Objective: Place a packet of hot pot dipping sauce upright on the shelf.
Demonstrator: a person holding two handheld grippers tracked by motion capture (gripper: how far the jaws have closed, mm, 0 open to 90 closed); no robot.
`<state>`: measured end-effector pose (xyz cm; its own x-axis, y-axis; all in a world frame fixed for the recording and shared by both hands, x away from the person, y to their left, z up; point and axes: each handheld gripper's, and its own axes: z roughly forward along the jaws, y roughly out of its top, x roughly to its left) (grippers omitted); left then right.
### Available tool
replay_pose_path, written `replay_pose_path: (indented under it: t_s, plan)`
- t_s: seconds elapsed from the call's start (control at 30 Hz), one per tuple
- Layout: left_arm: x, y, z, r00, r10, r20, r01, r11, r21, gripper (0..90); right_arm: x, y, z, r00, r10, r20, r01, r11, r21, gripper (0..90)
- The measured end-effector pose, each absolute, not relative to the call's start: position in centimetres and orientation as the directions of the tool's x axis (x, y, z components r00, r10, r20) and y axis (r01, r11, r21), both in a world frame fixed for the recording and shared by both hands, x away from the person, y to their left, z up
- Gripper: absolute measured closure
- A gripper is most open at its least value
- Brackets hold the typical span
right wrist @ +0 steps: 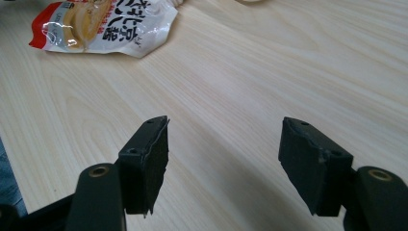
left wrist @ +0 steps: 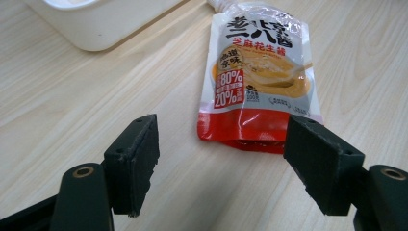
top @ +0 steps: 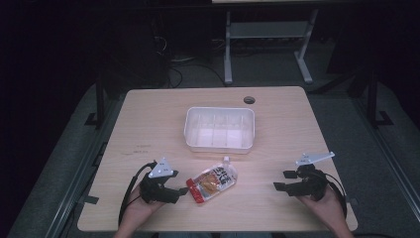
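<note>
So the sauce pouch (top: 213, 181) is lying flat on the worktop (top: 148, 124), red bottom edge just ahead of the left tool (top: 179, 191) and lined up with the gap between its jaws, not touching. That tool is spread wide, nothing in it. Right tool (top: 280, 180) sits well off to the pouch's other side, jaws also wide apart over bare wood. White plastic bin (top: 219, 128) is just beyond the pouch's spout end.
</note>
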<state>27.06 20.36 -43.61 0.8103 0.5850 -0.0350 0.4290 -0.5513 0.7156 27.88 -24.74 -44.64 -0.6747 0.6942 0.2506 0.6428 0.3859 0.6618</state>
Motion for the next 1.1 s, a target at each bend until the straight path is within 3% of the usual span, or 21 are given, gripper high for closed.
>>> replay_pose_path:
  t_s: [0.73, 0.87, 0.97, 1.07, 1.1]
  plan:
    - [28.1, 17.7, -44.3, 0.843, 0.534, -0.07, 0.415, -0.562, 0.716, 36.0, 31.1, -17.3, -42.5, -0.756, 0.605, 0.251, 0.577, 0.433, 0.693, 38.0]
    - [28.4, 17.3, -44.6, 0.85, 0.521, -0.082, 0.414, -0.563, 0.715, 40.6, 31.6, -15.6, -42.3, -0.769, 0.591, 0.243, 0.563, 0.446, 0.695, 39.2]
    - [28.4, 17.1, -44.6, 0.857, 0.508, -0.084, 0.405, -0.565, 0.718, 48.4, 32.0, -14.5, -42.5, -0.776, 0.583, 0.239, 0.561, 0.467, 0.683, 42.0]
    - [28.4, 16.9, -44.7, 0.863, 0.497, -0.085, 0.401, -0.574, 0.714, 61.7, 32.8, -13.4, -42.9, -0.773, 0.58, 0.257, 0.578, 0.477, 0.662, 47.7]
    - [28.4, 16.8, -44.7, 0.863, 0.497, -0.091, 0.406, -0.575, 0.71, 61.7, 32.8, -13.4, -42.9, -0.773, 0.58, 0.257, 0.578, 0.477, 0.662, 47.7]
